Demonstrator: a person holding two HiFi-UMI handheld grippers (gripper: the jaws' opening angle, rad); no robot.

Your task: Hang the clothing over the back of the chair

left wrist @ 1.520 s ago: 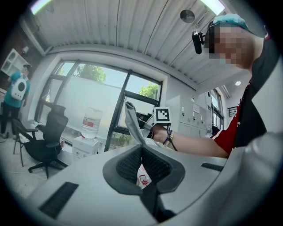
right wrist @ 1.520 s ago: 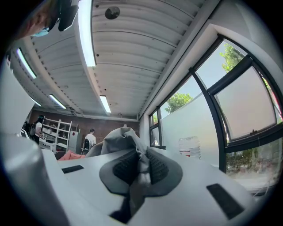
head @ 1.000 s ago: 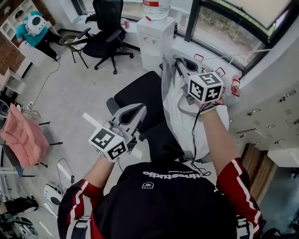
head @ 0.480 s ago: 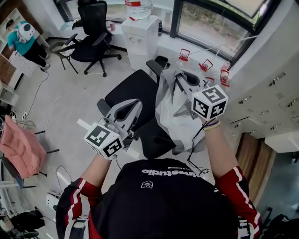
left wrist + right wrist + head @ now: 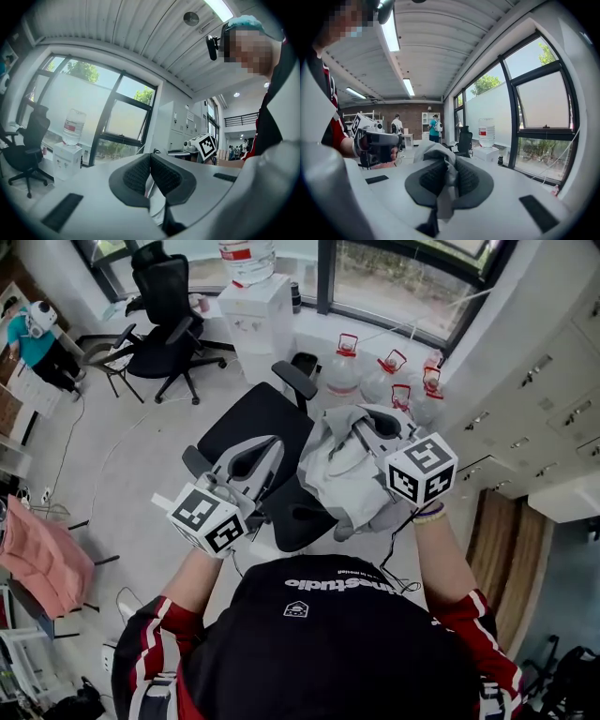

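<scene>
Head view: right gripper point(image 5: 364, 427) is clamped on the clothing point(image 5: 337, 479), which hangs just below it against the right end of the chair back point(image 5: 300, 514). The back's long edge runs leftward from there, under the left gripper point(image 5: 262, 448), which is nearer the bare end.
Left gripper view: jaws together, nothing pinched.
Right gripper view: pads grip a grey fold, chair hidden below.

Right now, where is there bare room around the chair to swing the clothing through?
Bare: the chair's seat and the floor on its left. Crowded: the water jugs past its right side, and the right end of the backrest, where the clothing hangs from the right gripper.
</scene>
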